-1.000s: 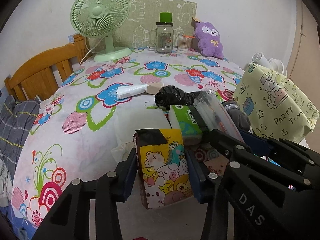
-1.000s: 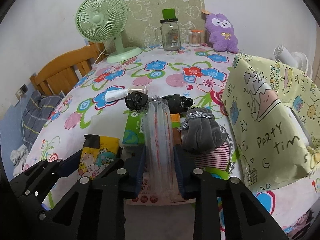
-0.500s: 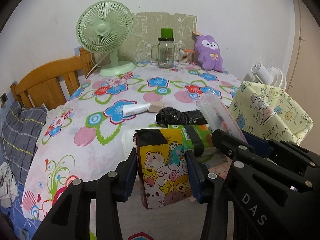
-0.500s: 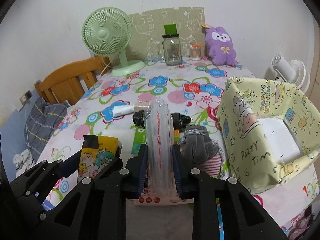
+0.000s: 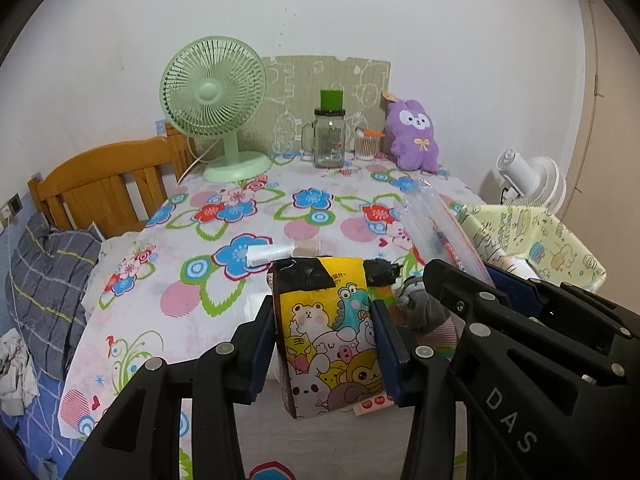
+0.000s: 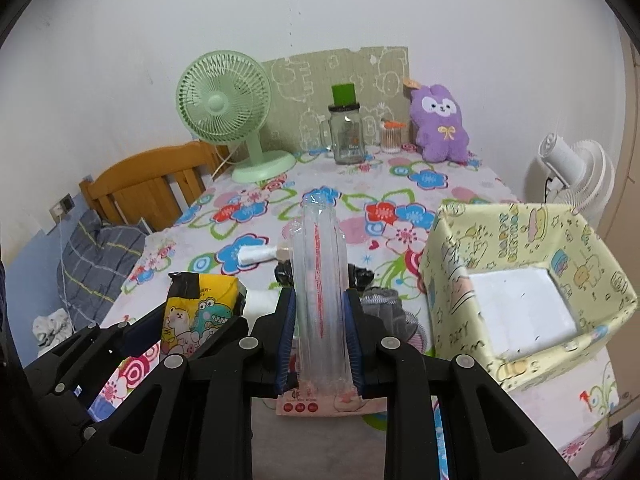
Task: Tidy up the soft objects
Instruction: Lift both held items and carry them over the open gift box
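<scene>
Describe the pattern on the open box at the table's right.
Pale yellow-green paper with cartoon doodles on the open box; its floor is plain white. Right wrist view shows it best.

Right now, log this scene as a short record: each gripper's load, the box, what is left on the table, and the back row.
left gripper: shut on a yellow cartoon packet, held clear of the table
right gripper: shut on a clear plastic pack, upright
box: open-topped, to the right, white bottom showing
left on table: grey pouch, black bag, white roll
back row: green fan, glass jar, purple plush
</scene>
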`<action>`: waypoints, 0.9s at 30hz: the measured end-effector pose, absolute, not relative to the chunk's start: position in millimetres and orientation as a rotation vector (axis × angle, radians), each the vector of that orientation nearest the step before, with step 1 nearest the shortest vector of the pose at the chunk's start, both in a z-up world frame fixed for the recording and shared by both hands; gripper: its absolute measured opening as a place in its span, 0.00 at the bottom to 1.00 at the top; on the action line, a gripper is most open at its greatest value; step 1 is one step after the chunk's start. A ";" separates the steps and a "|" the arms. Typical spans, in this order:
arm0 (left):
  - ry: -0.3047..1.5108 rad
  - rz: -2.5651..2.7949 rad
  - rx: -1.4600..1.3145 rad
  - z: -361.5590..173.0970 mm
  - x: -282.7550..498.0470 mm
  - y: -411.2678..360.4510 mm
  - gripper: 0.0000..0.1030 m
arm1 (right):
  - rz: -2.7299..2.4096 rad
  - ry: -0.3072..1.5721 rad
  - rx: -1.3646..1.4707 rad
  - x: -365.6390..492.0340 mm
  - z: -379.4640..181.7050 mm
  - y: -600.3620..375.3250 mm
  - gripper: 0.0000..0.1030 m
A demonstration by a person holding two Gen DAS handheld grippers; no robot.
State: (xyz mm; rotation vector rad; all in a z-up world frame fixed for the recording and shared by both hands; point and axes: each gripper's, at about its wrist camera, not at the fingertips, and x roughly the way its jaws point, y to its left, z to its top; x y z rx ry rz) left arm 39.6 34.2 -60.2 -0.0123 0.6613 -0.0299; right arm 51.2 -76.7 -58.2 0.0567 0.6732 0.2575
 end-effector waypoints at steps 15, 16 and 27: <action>0.584 -0.043 -0.016 -21.5 32.9 16.2 0.45 | 0.251 0.591 0.077 41.4 -16.5 -98.4 0.26; 0.582 -0.043 -0.015 -20.0 33.1 14.5 0.45 | 0.252 0.588 0.076 41.4 -14.5 -99.8 0.26; 0.563 -0.049 -0.009 -8.8 36.8 -7.2 0.45 | 0.245 0.569 0.081 46.9 -3.1 -123.6 0.26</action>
